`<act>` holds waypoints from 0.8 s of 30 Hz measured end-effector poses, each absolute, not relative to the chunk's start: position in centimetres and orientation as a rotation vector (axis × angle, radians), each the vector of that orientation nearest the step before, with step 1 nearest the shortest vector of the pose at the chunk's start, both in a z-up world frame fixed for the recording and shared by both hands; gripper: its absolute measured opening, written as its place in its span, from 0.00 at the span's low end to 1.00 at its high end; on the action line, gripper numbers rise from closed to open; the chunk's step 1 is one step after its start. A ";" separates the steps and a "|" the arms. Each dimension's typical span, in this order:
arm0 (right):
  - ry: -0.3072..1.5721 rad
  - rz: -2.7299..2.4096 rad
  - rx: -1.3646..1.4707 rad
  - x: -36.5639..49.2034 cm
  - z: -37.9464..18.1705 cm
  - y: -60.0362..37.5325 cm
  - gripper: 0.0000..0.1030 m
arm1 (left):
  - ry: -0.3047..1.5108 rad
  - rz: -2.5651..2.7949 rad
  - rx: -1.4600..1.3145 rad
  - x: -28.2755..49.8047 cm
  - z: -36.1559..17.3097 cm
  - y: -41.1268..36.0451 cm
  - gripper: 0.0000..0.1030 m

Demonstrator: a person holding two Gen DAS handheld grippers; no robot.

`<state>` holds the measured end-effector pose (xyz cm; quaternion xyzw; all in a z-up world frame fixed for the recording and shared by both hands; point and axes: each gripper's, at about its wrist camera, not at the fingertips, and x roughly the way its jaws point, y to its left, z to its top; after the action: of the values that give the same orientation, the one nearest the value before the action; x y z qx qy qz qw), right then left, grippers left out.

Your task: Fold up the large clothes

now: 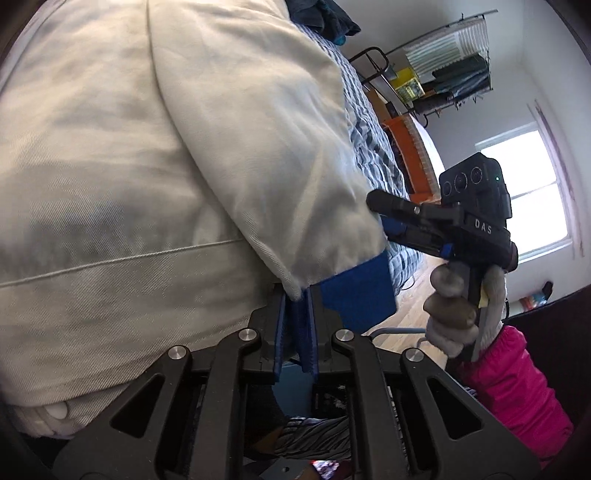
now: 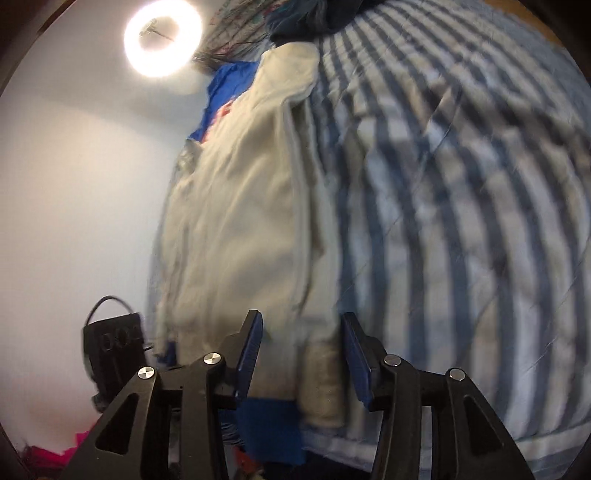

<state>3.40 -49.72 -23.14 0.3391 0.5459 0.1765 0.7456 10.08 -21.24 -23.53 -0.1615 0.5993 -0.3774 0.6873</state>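
Observation:
A large cream jacket (image 1: pixel 147 166) lies spread on a blue-and-white striped quilt (image 2: pixel 461 221). In the left wrist view my left gripper (image 1: pixel 295 317) is shut, its blue pads pinching the jacket's lower corner. My right gripper (image 1: pixel 376 214), held by a gloved hand (image 1: pixel 458 314) with a pink sleeve, points at the jacket's sleeve edge from the right. In the right wrist view the right gripper (image 2: pixel 303 349) stands open. The jacket's (image 2: pixel 240 221) hem lies in line with the gap, and the pads do not press on it. That view is blurred.
Dark clothes (image 1: pixel 321 14) are piled at the far end of the bed. A blue cloth (image 1: pixel 354 299) hangs at the bed's near edge. A clothes rack (image 1: pixel 450 62), an orange shelf (image 1: pixel 406 147) and a bright window (image 1: pixel 532 192) stand beyond. A ring light (image 2: pixel 162 37) glows on the wall.

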 end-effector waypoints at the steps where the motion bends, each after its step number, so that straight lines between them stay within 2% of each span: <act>1: 1.205 0.395 0.734 3.2 -23.3 -49.3 0.45 | 1.341 -0.841 -0.346 10.0 -23.3 -21.2 0.07; 5: 1.236 0.408 0.654 2.9 -23.4 -47.5 0.14 | 1.299 -0.852 -0.276 9.3 -21.0 -20.3 0.07; 6: 1.232 0.410 0.643 2.8 -23.2 -47.2 0.10 | 1.279 -0.860 -0.265 9.1 -20.3 -20.1 0.07; 12: 1.165 0.390 0.573 2.5 -19.9 -45.7 0.07 | 1.124 -0.782 -0.259 10.1 -17.6 -19.1 0.07; 20: 1.169 0.320 0.530 3.2 -19.3 -43.6 0.07 | 1.237 -0.744 -0.241 11.8 -23.5 -21.4 0.07; 24: 1.163 0.288 0.437 3.5 -18.6 -42.1 0.06 | 1.226 -0.736 -0.220 12.0 -23.0 -21.3 0.07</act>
<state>3.53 -42.10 -18.62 0.2041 0.5429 0.1345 0.8034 11.99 -21.26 -22.96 -0.1008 0.5608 -0.3368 0.7496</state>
